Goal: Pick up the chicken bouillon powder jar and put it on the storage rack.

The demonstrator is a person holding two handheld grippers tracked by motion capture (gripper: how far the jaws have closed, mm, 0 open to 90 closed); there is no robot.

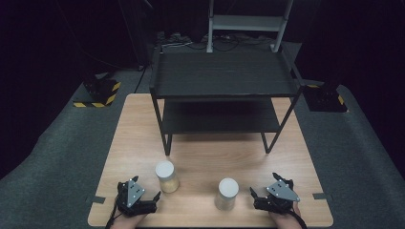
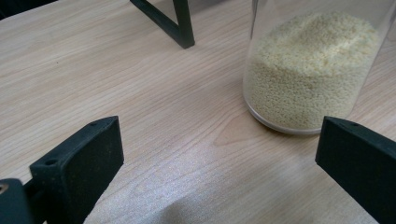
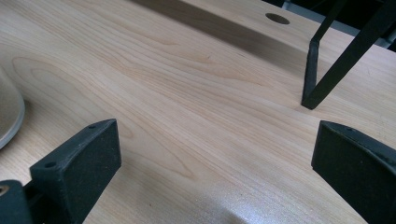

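Near the front edge of the light wooden bench (image 1: 143, 129), the left gripper (image 1: 143, 194) rests with its jaws spread wide and nothing between them. Just ahead and to its right stands a clear round jar with a white lid, partly filled with pale yellow grains (image 1: 167, 176); in the left gripper view this jar (image 2: 310, 70) sits upright on the wood just beyond the right-hand jaw, apart from it. At the bench's front right, the right gripper (image 1: 265, 191) also has its jaws spread and holds nothing. Just to its left stands a second clear round jar with a white lid (image 1: 226, 194), whose base edge (image 3: 8, 112) shows in the right gripper view. Behind both jars stands a black two-tier metal shelf rack (image 1: 222, 81).
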